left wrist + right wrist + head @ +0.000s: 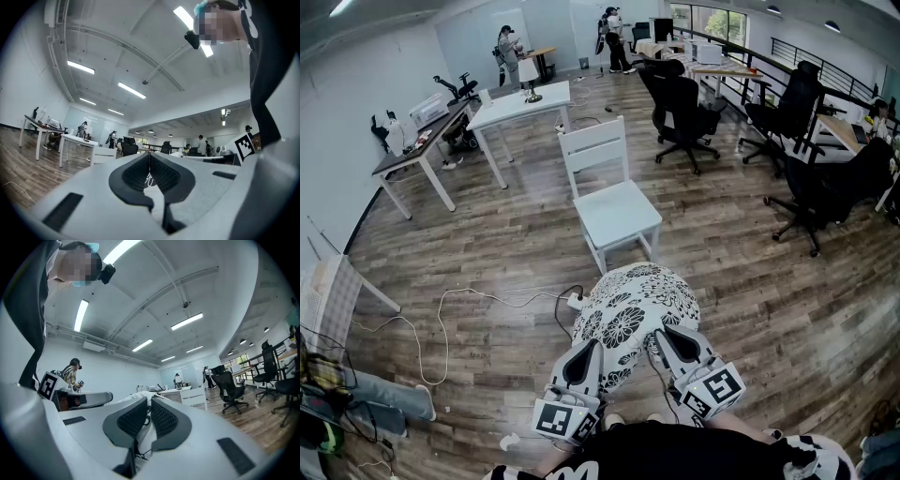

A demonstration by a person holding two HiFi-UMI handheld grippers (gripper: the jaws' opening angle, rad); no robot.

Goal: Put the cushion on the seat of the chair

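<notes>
Wood floor (pixel 487 253); left claw (pixel 588 349), right claw (pixel 668 336) both tight on floral cushion (pixel 637 300) near white chair (pixel 619 211).

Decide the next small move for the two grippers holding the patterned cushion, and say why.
Probably carry the black-and-white floral fabric cushion forward toward the white wooden chair. The left gripper and right gripper each have jaws closed on its near edge, so the grip looks ready, but the cushion hangs short of the chair, whose seat is bare.

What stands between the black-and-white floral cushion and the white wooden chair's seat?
Nothing visible: only bare wooden floor separates the black-and-white floral cushion from the white wooden chair's seat; the white cable lies off to the left.
</notes>
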